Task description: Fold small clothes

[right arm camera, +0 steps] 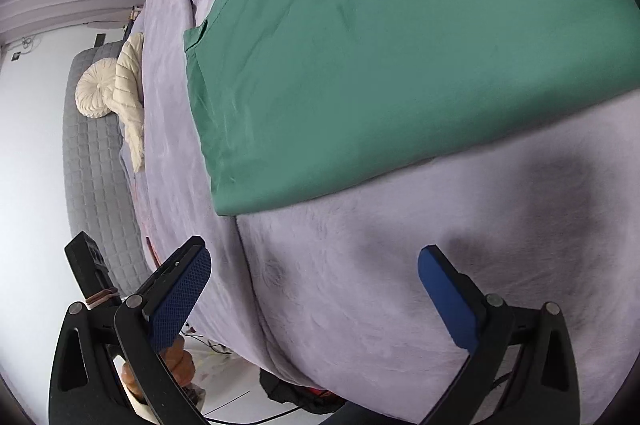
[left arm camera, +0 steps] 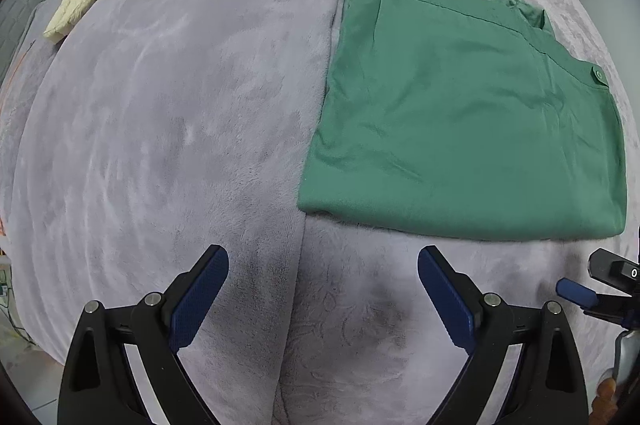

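Both grippers, left point(left arm camera: 323, 267) & right point(right arm camera: 314, 261), had their fingers spread wide w/ nothing between, over the grey blanket point(left arm camera: 168, 129) on the bed. Just beyond them the green garment point(left arm camera: 468, 129) lay flat as a neat rectangle, touched by neither gripper. Folding of this piece looked done or nearly so; perhaps 1 more fold was left, I could not tell.
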Demonstrator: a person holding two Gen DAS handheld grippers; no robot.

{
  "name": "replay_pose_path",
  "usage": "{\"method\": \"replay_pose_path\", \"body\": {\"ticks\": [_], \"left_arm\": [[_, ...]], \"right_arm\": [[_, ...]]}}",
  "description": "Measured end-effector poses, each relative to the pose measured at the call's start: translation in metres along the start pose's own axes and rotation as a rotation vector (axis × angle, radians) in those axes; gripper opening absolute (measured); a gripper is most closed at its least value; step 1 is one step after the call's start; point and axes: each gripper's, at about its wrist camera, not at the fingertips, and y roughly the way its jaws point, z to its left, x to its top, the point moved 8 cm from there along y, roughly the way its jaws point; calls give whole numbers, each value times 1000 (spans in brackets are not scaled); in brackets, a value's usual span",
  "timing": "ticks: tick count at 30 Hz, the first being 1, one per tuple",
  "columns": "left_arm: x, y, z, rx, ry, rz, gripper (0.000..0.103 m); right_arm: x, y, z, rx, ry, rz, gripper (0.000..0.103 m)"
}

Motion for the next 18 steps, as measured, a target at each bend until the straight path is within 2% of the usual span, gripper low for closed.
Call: {"method": "replay_pose_path", "body": {"ticks": [4, 9, 18], "left_arm": [[1, 11, 5, -15, -3, 27, 96], [7, 22, 14, -23, -4, 31, 96], [27, 42, 28, -129, -67, 45, 96]], "right_arm": [[-5, 25, 10, 19, 28, 15, 103], [-5, 51, 22, 95, 73, 50, 103], [21, 100, 58, 256, 148, 17, 103]]}}
